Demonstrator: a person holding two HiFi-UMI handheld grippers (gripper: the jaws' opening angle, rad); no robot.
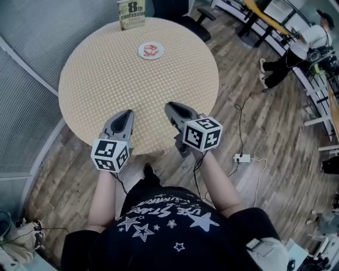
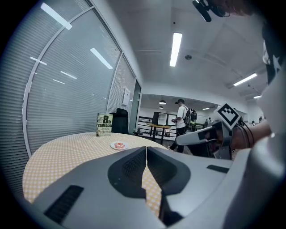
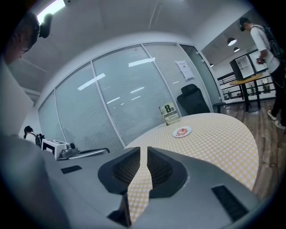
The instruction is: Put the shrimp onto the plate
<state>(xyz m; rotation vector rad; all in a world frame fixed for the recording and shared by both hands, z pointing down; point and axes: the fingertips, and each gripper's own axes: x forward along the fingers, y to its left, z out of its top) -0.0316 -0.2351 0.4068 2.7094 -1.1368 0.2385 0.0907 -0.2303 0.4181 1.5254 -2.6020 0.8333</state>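
Note:
A small white plate point(image 1: 142, 52) lies on the far side of the round checkered table point(image 1: 95, 79), with the pink-red shrimp point(image 1: 152, 50) on it. The plate point(image 2: 119, 146) point(image 3: 182, 131) appears small and far off in both gripper views. My left gripper point(image 1: 127, 113) point(image 2: 146, 148) hovers over the table's near edge, its jaws touching at the tips with nothing between them. My right gripper point(image 1: 170, 106) point(image 3: 144, 149) is beside it to the right, its jaws closed to a thin slit and holding nothing. Both point toward the plate.
A book point(image 1: 131, 14) stands upright at the table's far edge, just behind the plate. An office chair point(image 1: 185, 16) sits beyond the table. A glass wall curves round the left. On the floor at right lie a cable and power strip point(image 1: 242, 157); a person point(image 1: 302, 47) stands farther right.

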